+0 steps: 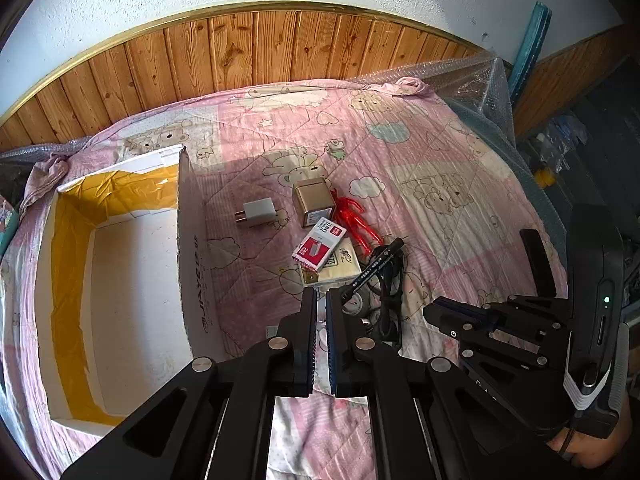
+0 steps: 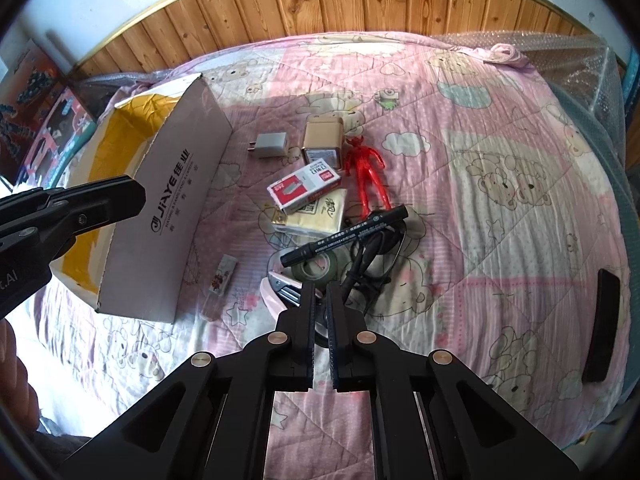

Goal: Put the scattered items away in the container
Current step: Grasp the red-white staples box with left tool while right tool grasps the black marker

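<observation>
We judge the task at its opening step: nothing lies in the cardboard box (image 1: 132, 292), which stands open at left of frame on the pink quilt (image 1: 440, 184); the scattered items sit at centre. The left gripper (image 1: 320, 300) and right gripper (image 2: 319, 292) both hold nothing, fingers nearly closed with a narrow gap; next we judge opening over the black marker (image 2: 346, 236), which rests across a tape roll (image 2: 316, 270).

A pink quilt (image 2: 500, 152) printed with bears covers the bed, wood panelling (image 1: 256, 48) runs behind it at twelve o'clock, bubble wrap (image 1: 476, 80) bunches at two o'clock, and colourful boxes (image 2: 40, 112) stand at ten o'clock.
</observation>
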Action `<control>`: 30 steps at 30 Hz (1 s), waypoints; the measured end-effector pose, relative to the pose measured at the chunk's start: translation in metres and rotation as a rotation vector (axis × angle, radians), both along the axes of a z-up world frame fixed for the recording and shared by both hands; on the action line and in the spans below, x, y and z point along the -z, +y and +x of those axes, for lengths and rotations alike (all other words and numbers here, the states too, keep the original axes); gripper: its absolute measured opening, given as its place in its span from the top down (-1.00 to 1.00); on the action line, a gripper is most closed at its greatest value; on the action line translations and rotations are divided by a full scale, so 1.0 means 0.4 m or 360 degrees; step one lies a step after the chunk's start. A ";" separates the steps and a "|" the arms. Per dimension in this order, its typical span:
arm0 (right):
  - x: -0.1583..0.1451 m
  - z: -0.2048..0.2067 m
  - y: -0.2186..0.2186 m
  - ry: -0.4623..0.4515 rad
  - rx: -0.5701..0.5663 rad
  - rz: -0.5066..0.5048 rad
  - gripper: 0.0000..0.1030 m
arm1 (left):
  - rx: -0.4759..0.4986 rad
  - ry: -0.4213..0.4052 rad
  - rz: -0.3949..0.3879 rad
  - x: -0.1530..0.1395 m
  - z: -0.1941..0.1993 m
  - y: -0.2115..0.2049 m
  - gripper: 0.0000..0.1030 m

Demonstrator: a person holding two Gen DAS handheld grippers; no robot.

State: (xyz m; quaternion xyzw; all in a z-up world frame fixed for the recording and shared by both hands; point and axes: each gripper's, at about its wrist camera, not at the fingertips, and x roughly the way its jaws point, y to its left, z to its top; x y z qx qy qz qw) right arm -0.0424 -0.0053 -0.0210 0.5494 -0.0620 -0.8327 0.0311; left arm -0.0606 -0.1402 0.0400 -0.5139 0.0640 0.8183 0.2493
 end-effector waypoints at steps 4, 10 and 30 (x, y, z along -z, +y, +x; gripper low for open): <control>0.023 -0.016 0.021 -0.0032 0.0034 -0.0037 0.79 | 0.0008 -0.0084 0.0027 0.027 -0.027 0.011 0.84; 0.081 -0.043 0.062 -0.0115 0.0108 -0.0161 0.24 | -0.0002 -0.0122 0.0009 0.069 -0.071 0.029 0.20; 0.229 -0.132 0.200 -0.0199 0.0390 -0.0803 0.14 | 0.0150 -0.0204 -0.0199 0.297 -0.247 0.201 -0.18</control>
